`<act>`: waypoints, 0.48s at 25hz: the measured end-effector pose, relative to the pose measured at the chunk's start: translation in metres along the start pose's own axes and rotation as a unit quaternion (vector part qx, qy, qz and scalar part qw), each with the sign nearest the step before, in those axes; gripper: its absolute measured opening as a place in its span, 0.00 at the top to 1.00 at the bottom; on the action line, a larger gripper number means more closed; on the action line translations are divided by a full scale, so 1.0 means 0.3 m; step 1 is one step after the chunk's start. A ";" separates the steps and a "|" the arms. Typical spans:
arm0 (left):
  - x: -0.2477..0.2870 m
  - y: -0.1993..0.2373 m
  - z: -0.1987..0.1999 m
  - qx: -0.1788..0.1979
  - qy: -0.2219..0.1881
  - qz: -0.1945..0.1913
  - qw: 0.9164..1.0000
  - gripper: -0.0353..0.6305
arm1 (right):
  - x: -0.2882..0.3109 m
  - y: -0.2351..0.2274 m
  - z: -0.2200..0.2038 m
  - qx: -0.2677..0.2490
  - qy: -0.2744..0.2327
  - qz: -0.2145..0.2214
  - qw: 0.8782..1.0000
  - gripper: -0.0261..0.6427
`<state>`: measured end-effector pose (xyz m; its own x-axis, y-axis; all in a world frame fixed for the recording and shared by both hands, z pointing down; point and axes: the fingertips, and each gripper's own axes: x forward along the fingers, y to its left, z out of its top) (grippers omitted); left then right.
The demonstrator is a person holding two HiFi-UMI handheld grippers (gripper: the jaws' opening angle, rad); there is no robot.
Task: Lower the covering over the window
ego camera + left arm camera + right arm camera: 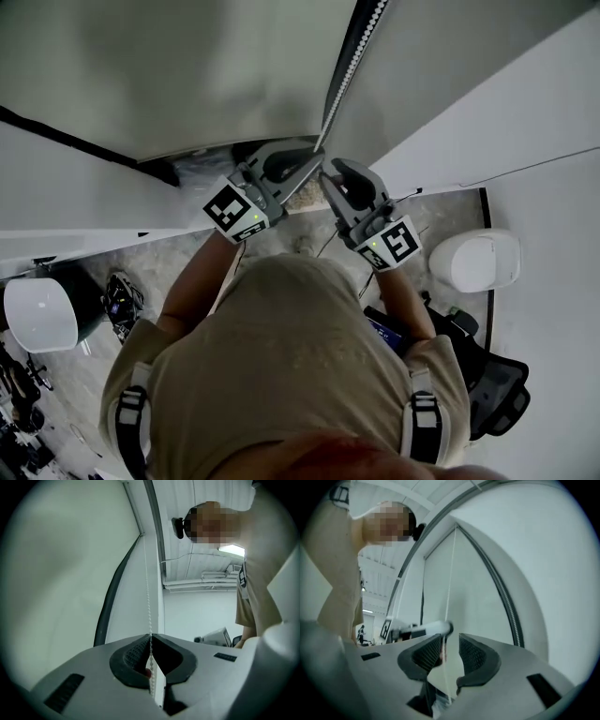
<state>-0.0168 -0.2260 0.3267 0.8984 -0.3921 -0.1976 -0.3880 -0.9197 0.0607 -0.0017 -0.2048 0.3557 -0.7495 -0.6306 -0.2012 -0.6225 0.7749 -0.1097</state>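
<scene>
The covering [61,573] spans the window ahead, with its bead chain [148,597] hanging beside it. My left tool [151,639] is clamped on the chain. I'd pull straight along it, then close the right tool [451,641], now gaping around the chain, before releasing.

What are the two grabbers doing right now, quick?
Left gripper: closed on the bead chain.
Right gripper: open; the chain runs between its jaws, not pinched.

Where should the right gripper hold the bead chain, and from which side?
Its straight hanging stretch, approached from the room side, one jaw each side: the bead chain is thin, vertical, already between the jaws of the open right gripper.
</scene>
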 end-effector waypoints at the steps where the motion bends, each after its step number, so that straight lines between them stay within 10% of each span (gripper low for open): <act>1: 0.002 0.008 -0.036 0.001 0.010 -0.002 1.000 0.91 | 0.001 -0.025 0.049 -0.001 -0.020 -0.009 1.000 0.80; 12: -0.030 -0.094 -0.232 -0.029 0.051 -0.032 0.998 0.91 | 0.081 -0.024 0.110 -0.043 0.005 -0.023 0.999 0.95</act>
<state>0.0001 -0.1981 0.3949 0.9383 -0.3301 -0.1027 -0.3194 -0.9415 0.1077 -0.0081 -0.2243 0.3194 -0.7219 -0.6660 -0.1877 -0.6727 0.7391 -0.0354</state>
